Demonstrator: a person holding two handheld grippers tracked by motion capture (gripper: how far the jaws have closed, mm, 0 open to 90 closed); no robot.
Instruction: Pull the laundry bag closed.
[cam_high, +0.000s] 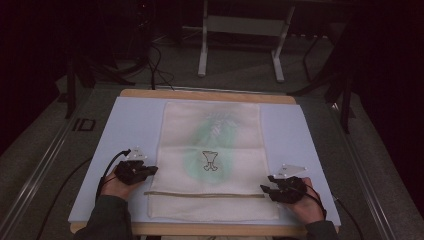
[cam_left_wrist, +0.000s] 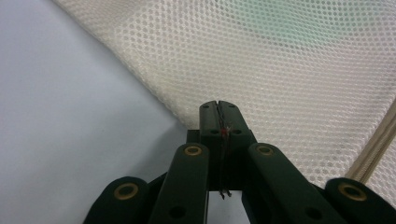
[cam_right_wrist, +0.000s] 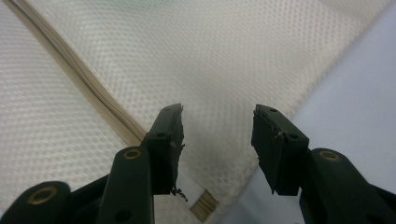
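High view: mesh bag (cam_high: 210, 155) btwn grippers; left gripper (cam_high: 150, 171) jaws together at edge, right gripper (cam_high: 265, 190) jaws apart.

No readable words or numbers anywhere; only a small dark goblet-shaped emblem (cam_high: 210, 161) printed on the middle of the mesh bag (cam_high: 175, 145), and above it a pale leaf-like print (cam_high: 220, 124), too blurred to read
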